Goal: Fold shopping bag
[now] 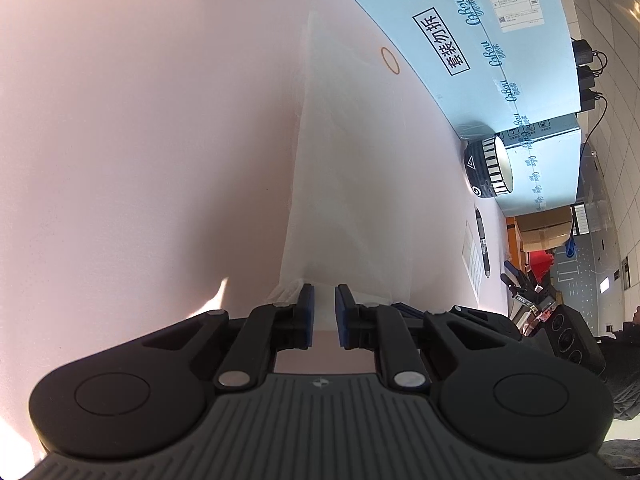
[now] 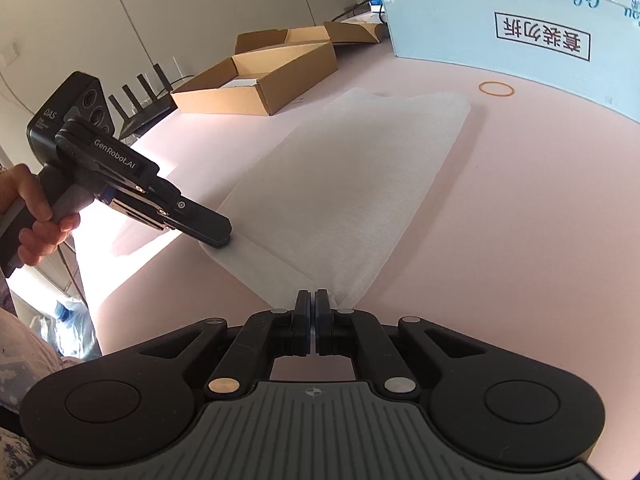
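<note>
The bag (image 2: 360, 184), a white, flat, long strip, lies on the pink table (image 2: 520, 240) in front of the blue box (image 2: 500, 12). Its long axis runs from its near edge away toward that box. The right gripper (image 2: 313, 300) has its jaws together, pinching the near corner of the bag. The left gripper (image 1: 324, 312) sits at the other near corner; its jaws stand slightly apart, with bag fabric lying between them, and no pinch shows. Both grippers are at the end far from the box, so the bag stretches straight ahead of each. I judge the next fold needs this near edge carried forward along the long axis toward the box, both corners lifted evenly; the left grip looks the less sure
</note>
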